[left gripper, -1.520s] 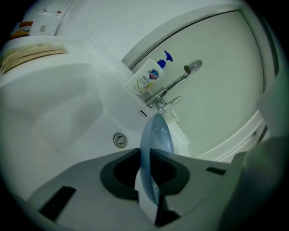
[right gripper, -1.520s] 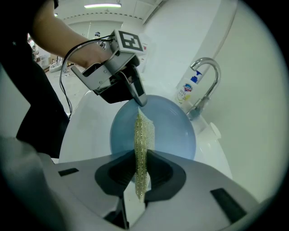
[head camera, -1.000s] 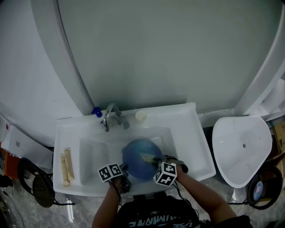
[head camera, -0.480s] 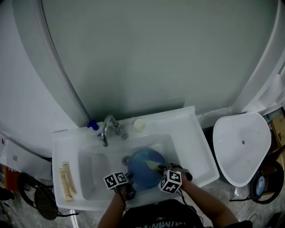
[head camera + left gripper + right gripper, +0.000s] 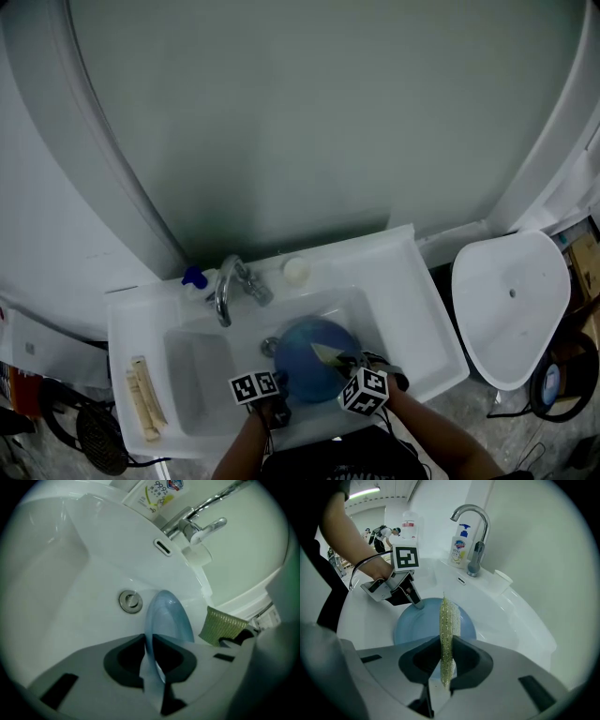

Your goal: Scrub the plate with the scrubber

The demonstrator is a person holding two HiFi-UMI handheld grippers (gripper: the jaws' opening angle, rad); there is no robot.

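Observation:
A blue plate [image 5: 309, 370] is held on edge over the white sink basin [image 5: 202, 375]. My left gripper [image 5: 279, 398] is shut on the plate's near left rim; in the left gripper view the plate [image 5: 168, 618] stands edge-on between the left gripper's [image 5: 151, 653] jaws. My right gripper [image 5: 344, 363] is shut on a thin yellow-green scrubber [image 5: 328, 354], which lies against the plate's face. In the right gripper view the scrubber [image 5: 447, 630] stands upright in that gripper [image 5: 446, 660], in front of the plate [image 5: 417, 625], with the left gripper [image 5: 417, 603] at the plate's far rim.
A chrome tap [image 5: 230, 286], a soap bottle [image 5: 459, 545] and a small white cup [image 5: 296, 270] stand on the sink's back ledge. The drain [image 5: 130, 601] lies just beyond the plate. Pale sticks [image 5: 142, 398] lie on the left ledge. A white toilet [image 5: 511, 305] stands at the right.
The head view has tilted, so the sink now sits lower in the picture. Both grippers have sunk a little into the basin, holding the plate and scrubber as before.

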